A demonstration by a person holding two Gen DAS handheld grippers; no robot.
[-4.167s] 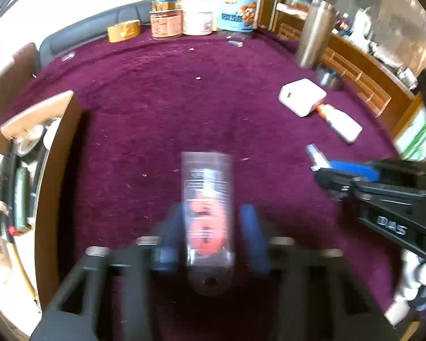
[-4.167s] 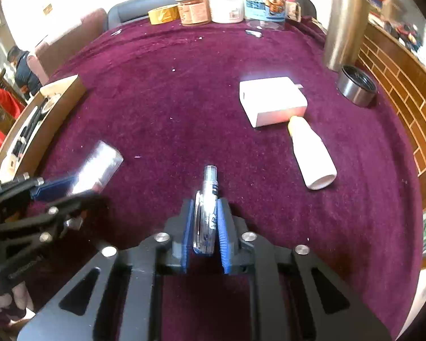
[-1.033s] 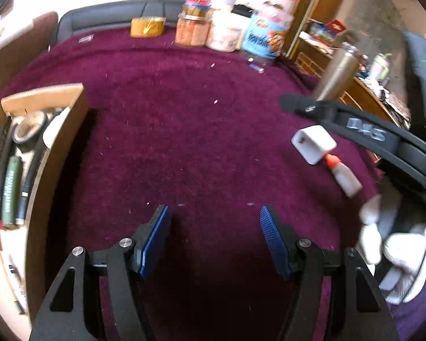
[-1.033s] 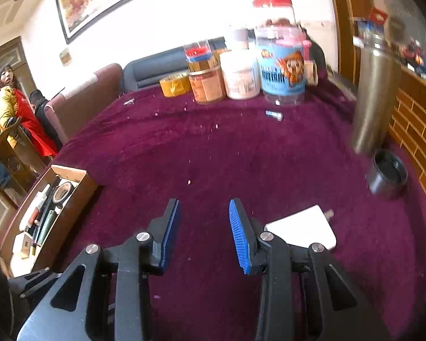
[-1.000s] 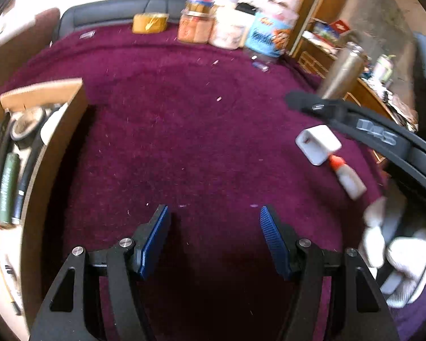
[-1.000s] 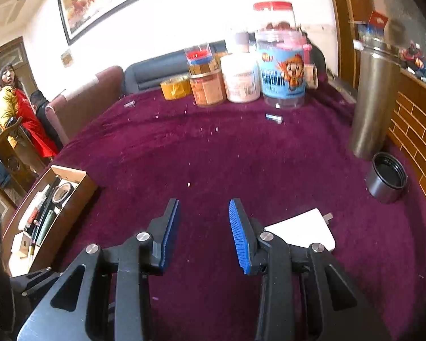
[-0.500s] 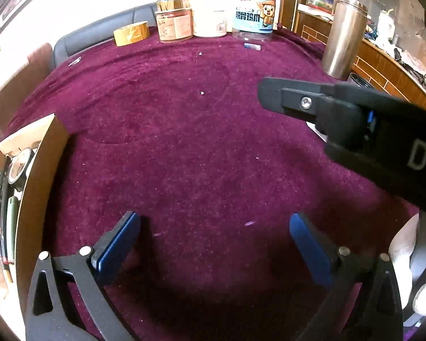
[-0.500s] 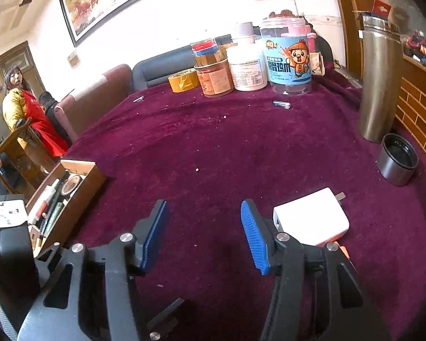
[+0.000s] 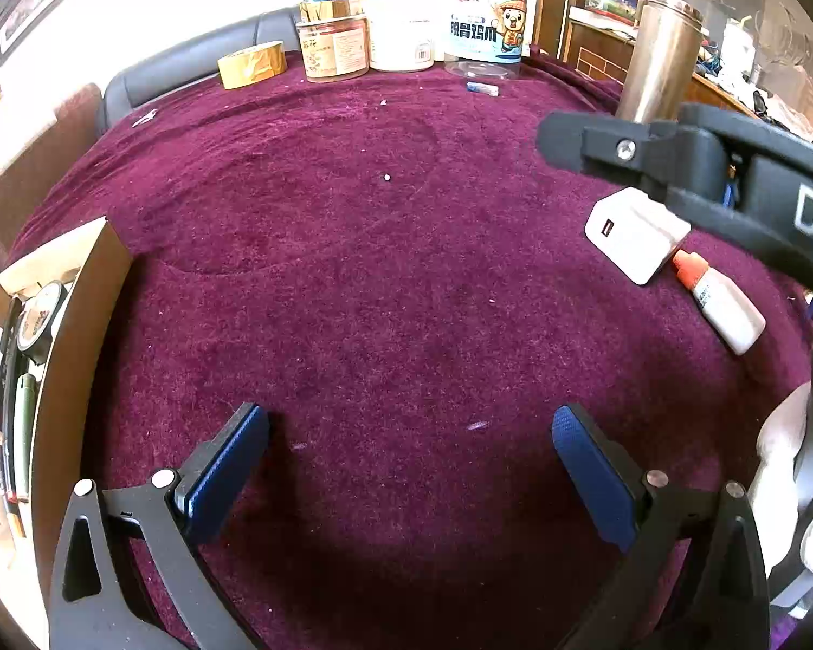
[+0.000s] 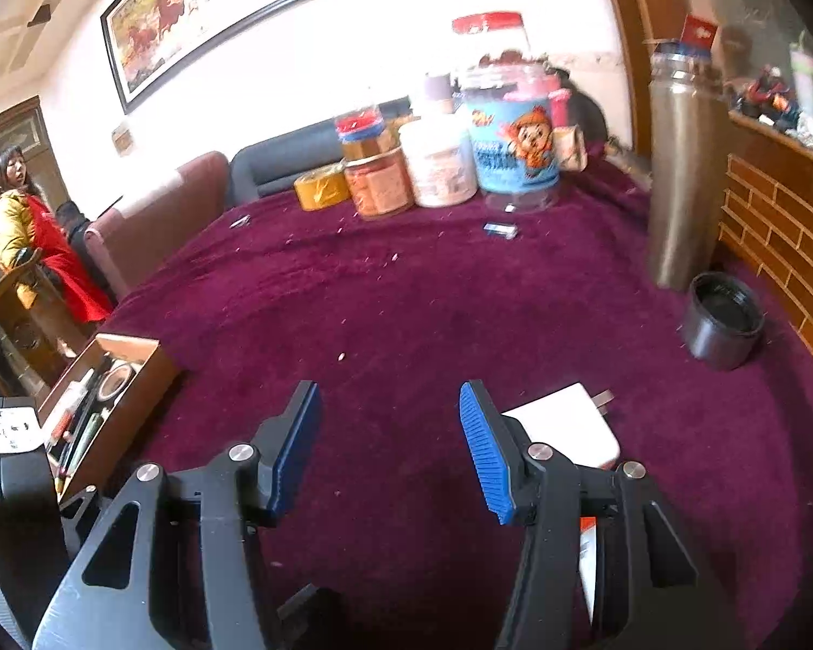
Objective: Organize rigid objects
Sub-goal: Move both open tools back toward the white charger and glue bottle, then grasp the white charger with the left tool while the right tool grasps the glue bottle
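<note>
Our left gripper (image 9: 409,466) hangs over the purple cloth (image 9: 385,281) with its blue pads spread wide and nothing between them. Our right gripper (image 10: 387,441) is also spread apart and empty, low over the same cloth. From the left wrist view, the white charger (image 9: 631,233) lies at two o'clock, with the glue bottle (image 9: 718,300) just beside it toward three; the right gripper's black frame crosses above the charger's far edge. In the right wrist view the charger sits just behind the right finger. The open box (image 9: 68,325) of pens and tape is at nine o'clock. Jars (image 10: 444,162) stand at twelve o'clock, the steel flask (image 10: 683,179) and its cap (image 10: 723,319) at one to two.
</note>
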